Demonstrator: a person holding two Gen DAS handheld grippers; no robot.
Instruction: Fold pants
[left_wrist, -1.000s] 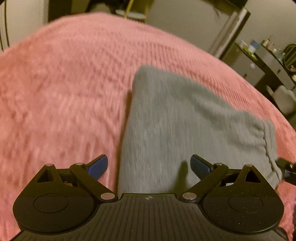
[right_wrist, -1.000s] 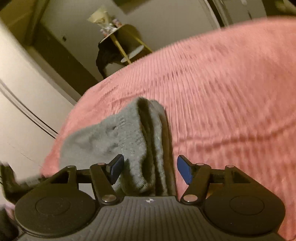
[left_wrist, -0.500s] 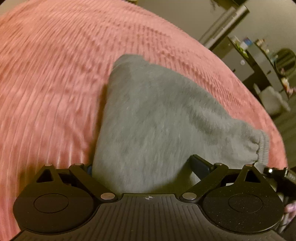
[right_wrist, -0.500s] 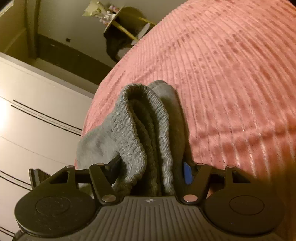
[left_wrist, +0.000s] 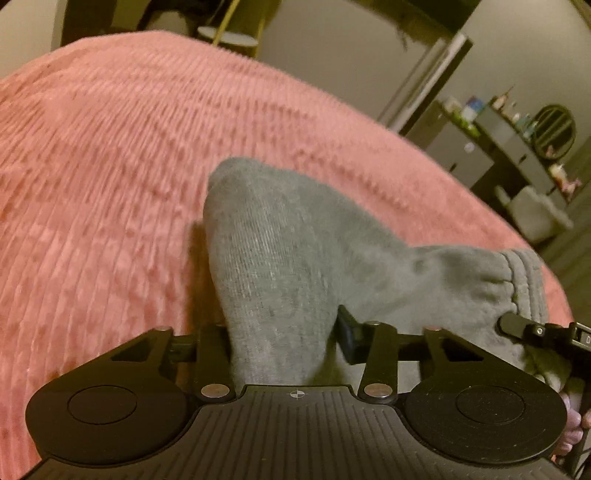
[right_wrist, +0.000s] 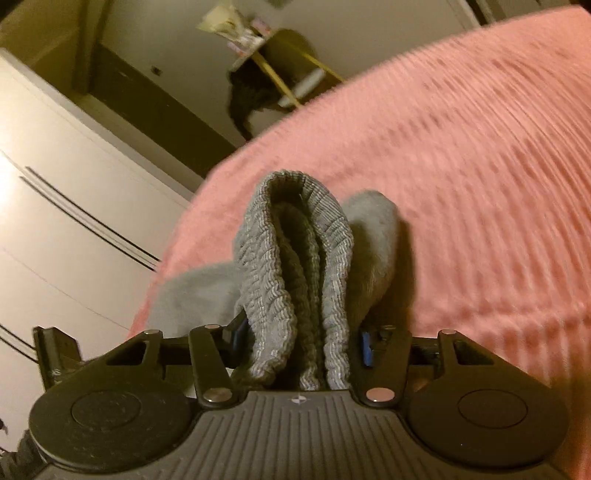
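Grey sweatpants (left_wrist: 295, 251) were held at both near ends.
The left gripper (left_wrist: 284, 339) was clenched on the folded leg side, the right gripper (right_wrist: 299, 339) on the ribbed waistband (right_wrist: 295, 240); the long axis ran left-right between them.

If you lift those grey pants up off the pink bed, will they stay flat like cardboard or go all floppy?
Probably floppy. The soft grey knit pants already sag between the left gripper and the right gripper, which pinches their ribbed waistband. They look thick, so maybe a bit heavy, yet unlikely to slip: the bunched fabric fills both grips over the pink ribbed bedspread.
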